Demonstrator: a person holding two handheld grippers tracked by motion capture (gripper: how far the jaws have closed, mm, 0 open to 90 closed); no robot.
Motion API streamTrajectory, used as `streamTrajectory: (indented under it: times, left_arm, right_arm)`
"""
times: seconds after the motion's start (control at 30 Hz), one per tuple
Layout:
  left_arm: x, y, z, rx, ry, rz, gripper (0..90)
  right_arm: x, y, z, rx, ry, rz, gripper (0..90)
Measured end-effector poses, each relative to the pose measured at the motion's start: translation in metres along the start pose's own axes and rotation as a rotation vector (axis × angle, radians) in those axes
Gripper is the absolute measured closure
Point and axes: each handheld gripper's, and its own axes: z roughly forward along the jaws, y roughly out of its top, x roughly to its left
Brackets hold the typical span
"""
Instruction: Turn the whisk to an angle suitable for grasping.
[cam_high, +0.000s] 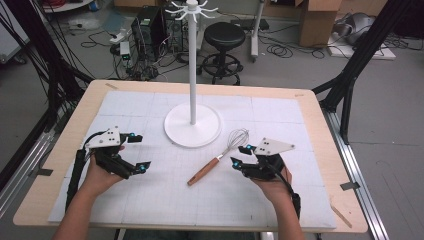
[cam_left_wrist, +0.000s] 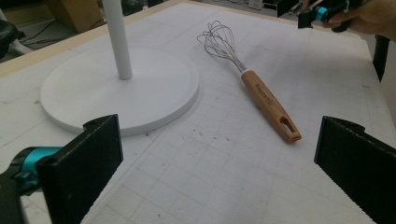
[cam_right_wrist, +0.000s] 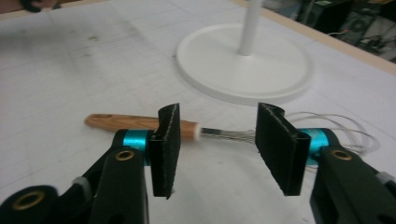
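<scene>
White gridded mat (cam_high: 150, 200) on your wooden table (cam_high: 320, 125), stool (cam_high: 224, 35) behind. Whisk (cam_high: 215, 160) lies flat beside the stand base (cam_high: 175, 131). Your right gripper (cam_high: 241, 156) is half open, empty, near the whisk; left gripper (cam_high: 139, 151) wide, empty.

A white hook stand (cam_high: 192, 122) rises mid-desk (cam_high: 310, 107) on a gridded white mat (cam_high: 280, 115); beyond the stand sit a black stool (cam_high: 224, 36) and cardboard boxes (cam_high: 320, 17).
</scene>
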Motion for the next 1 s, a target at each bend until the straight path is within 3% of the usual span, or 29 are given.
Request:
streamTrajectory:
  times: [0.17, 0.37, 0.67, 1.0]
  left_arm:
    - [-0.005, 0.001, 0.013, 0.018, -0.024, -0.005, 1.7]
    - [-0.011, 0.003, 0.027, 0.018, -0.06, -0.024, 1.7]
    - [-0.017, 0.009, 0.056, 0.038, -0.089, -0.062, 1.6]
    - [-0.026, 0.021, 0.087, 0.085, -0.118, -0.051, 1.6]
  right_arm:
    - [-0.013, -0.006, -0.014, -0.003, -0.073, 0.036, 43.8]
    - [-0.017, -0.009, -0.017, -0.01, -0.093, 0.041, 41.4]
    - [-0.022, -0.011, -0.021, -0.024, -0.095, 0.061, 34.3]
    - [-0.025, -0.009, -0.026, -0.072, -0.087, 0.068, 28.5]
